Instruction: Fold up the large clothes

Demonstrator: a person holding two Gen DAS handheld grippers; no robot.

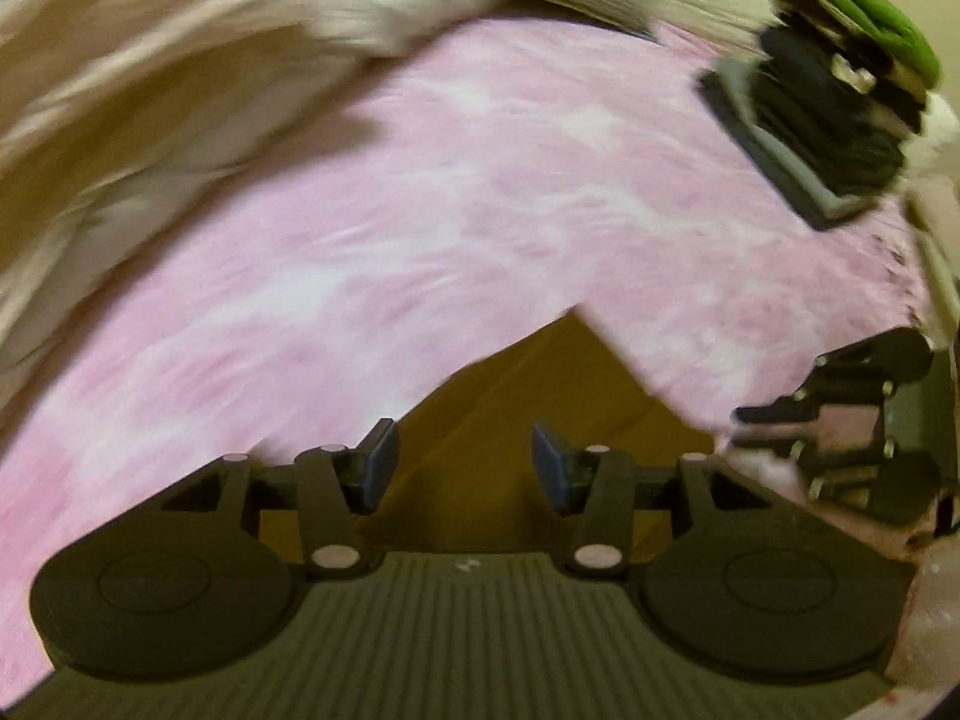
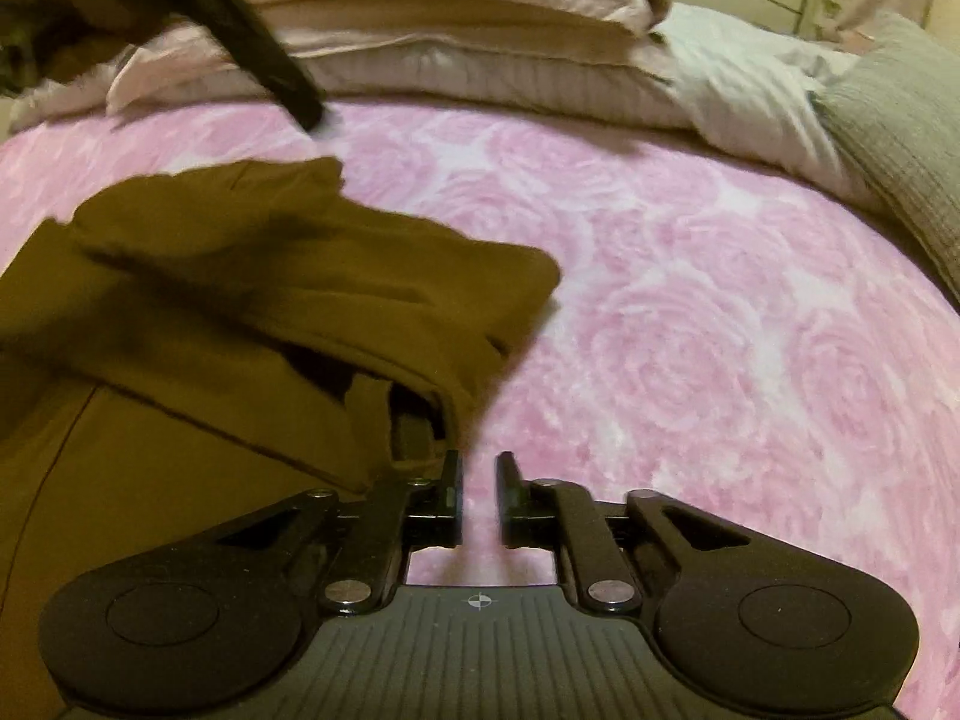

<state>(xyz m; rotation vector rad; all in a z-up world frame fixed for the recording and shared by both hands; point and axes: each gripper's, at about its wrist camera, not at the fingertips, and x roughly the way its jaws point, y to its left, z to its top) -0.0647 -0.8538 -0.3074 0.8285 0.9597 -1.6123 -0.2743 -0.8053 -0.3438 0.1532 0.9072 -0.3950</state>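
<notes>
A brown garment [image 2: 270,300] lies on the pink rose-patterned blanket [image 2: 690,330], with its upper part folded over itself. In the right wrist view my right gripper [image 2: 479,480] hovers just off the garment's right edge. Its jaws stand a narrow gap apart, and only blanket shows between them. In the left wrist view my left gripper [image 1: 465,462] is open over a corner of the brown garment [image 1: 510,408], with no cloth between its pads. The right gripper [image 1: 840,438] shows at that view's right edge. The left gripper [image 2: 258,42] appears as a dark blurred bar at the top left of the right wrist view.
Pale pillows and bedding [image 2: 450,18] are piled along the far side of the bed, with a grey ribbed pillow [image 2: 900,138] at the right. A blurred stack of dark folded things with something green on top [image 1: 840,90] sits at the upper right of the left view.
</notes>
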